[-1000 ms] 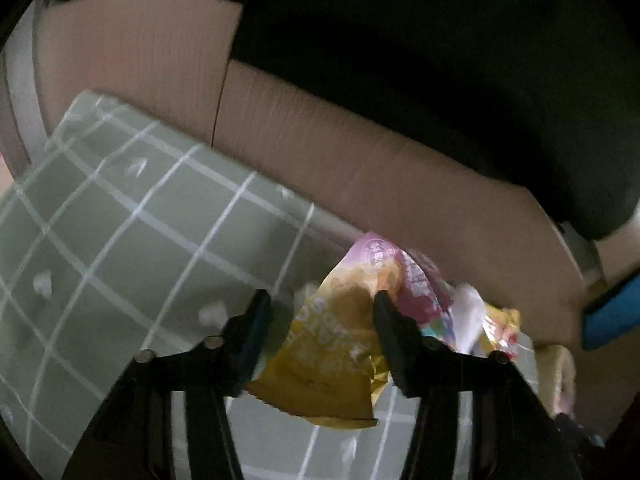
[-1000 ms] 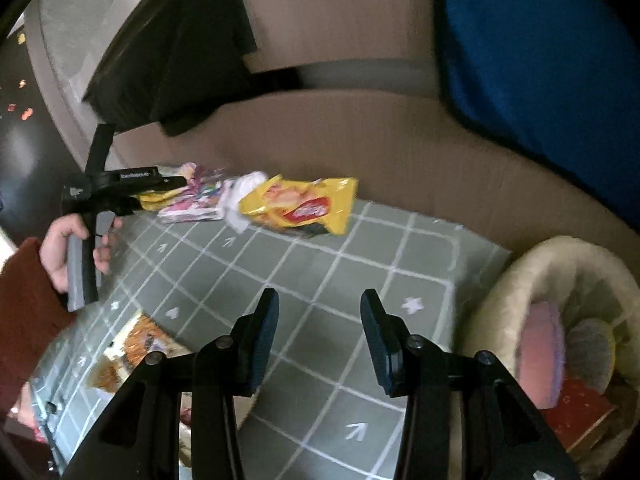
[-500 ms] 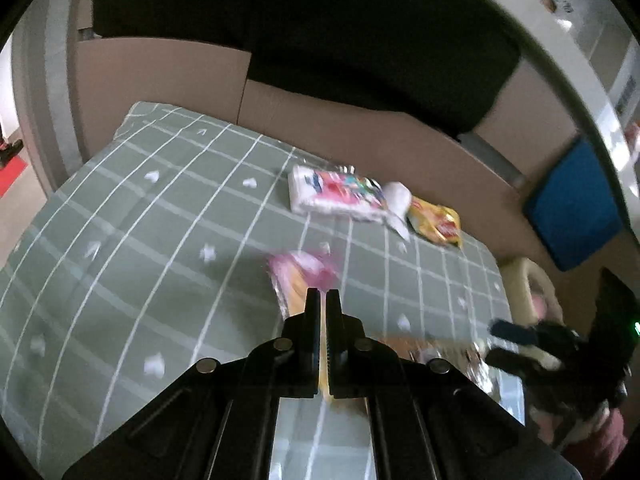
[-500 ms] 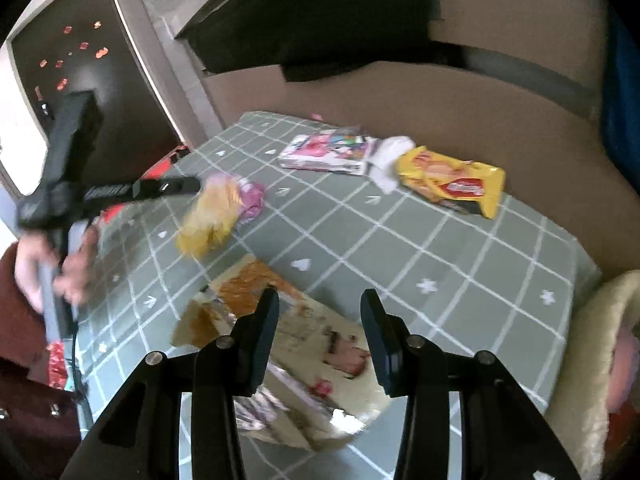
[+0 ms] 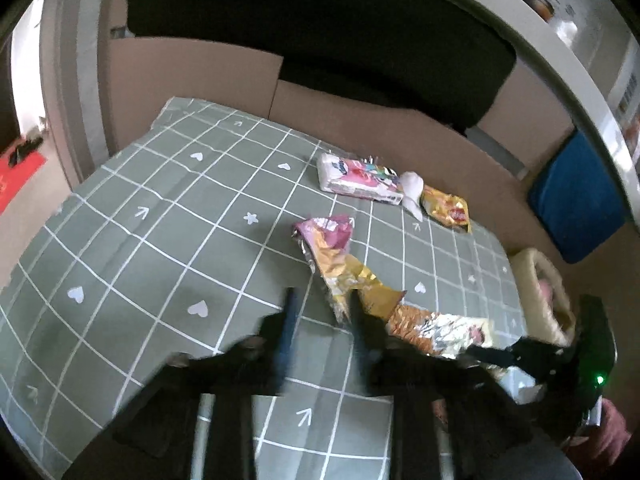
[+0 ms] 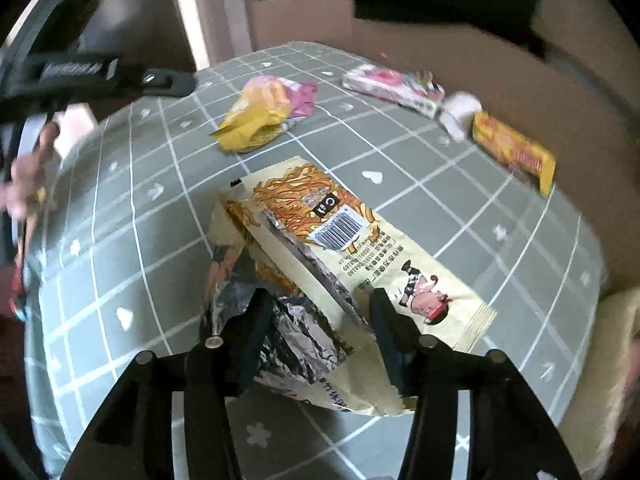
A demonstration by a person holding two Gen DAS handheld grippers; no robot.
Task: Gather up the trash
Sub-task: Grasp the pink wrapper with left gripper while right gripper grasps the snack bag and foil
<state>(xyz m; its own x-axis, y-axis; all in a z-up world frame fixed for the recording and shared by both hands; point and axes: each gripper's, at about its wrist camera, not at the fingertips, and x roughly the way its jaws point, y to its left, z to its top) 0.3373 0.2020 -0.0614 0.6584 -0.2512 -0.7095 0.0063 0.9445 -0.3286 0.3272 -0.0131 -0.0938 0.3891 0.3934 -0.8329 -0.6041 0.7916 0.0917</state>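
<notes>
Green checked cloth covers the bench [image 6: 500,248]; right claw [image 6: 316,320], spread, straddles the torn cream foil noodle wrapper [image 6: 360,248], long axis running away rightward; left claw [image 5: 320,312] spread, empty.

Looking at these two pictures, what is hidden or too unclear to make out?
- Left claw, left view: motion blur smears its fingers.
- Cream basket, right view: cut off by the frame edge, contents unseen.
- Noodle wrapper, right view: small print unreadable; the right claw covers its torn end.

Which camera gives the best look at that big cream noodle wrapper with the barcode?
The right wrist view: the noodle wrapper fills the centre, barcode sharp, between the open right gripper. The left wrist view shows only a small, partly hidden stretch of it.
</notes>
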